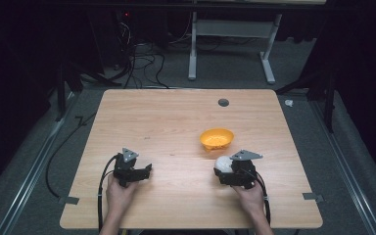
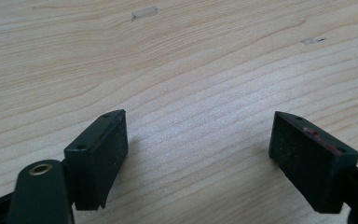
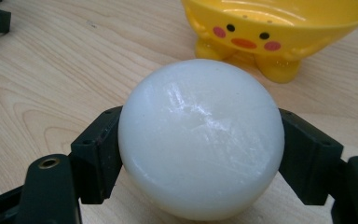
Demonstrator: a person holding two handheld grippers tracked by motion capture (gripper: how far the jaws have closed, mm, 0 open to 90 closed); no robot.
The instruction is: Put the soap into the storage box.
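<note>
High view: a person's right gripper (image 1: 223, 169) grips a white ball (image 1: 222, 163) near the table (image 1: 176, 117) front edge, just short of a yellow bowl (image 1: 217, 139) — bare wood spreads wide to the far side.
Left gripper view: the left gripper (image 2: 198, 140) rests with jaws spread apart, nothing between them — open woodgrain ahead.
Right gripper view: the ball sits squeezed between both pads (image 3: 100, 149); the bowl's duck face stands close behind, apart from it.
</note>
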